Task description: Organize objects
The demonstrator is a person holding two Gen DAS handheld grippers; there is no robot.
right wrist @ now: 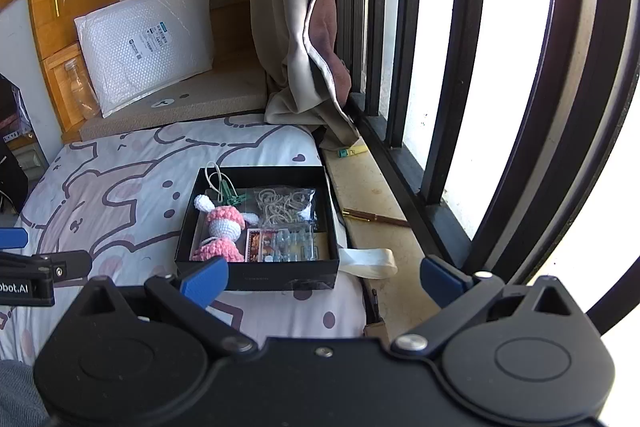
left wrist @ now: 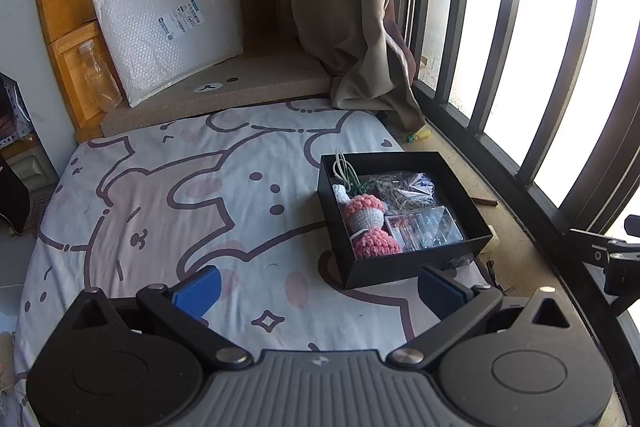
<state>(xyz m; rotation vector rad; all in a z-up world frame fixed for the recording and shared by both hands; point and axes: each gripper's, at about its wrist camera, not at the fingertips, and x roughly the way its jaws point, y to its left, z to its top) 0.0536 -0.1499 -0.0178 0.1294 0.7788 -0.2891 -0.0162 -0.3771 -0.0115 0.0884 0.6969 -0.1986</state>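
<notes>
A black open box (left wrist: 404,265) sits on the patterned bed sheet near the window side; it also shows in the right wrist view (right wrist: 256,277). Inside lie a pink crocheted doll (left wrist: 366,223) (right wrist: 222,229), a bag of rubber bands (left wrist: 404,189) (right wrist: 284,203), a clear plastic case (left wrist: 434,227) (right wrist: 290,241) and a green clip (right wrist: 232,197). My left gripper (left wrist: 320,291) is open and empty, just in front of the box. My right gripper (right wrist: 322,277) is open and empty, its left finger at the box's near wall.
A white bubble mailer (left wrist: 168,27) leans against wooden shelves with a glass jar (left wrist: 98,75). A curtain (left wrist: 360,7) hangs by the barred window. A pen (right wrist: 374,217), a white strap (right wrist: 368,261) and a highlighter (left wrist: 416,137) lie on the sill ledge.
</notes>
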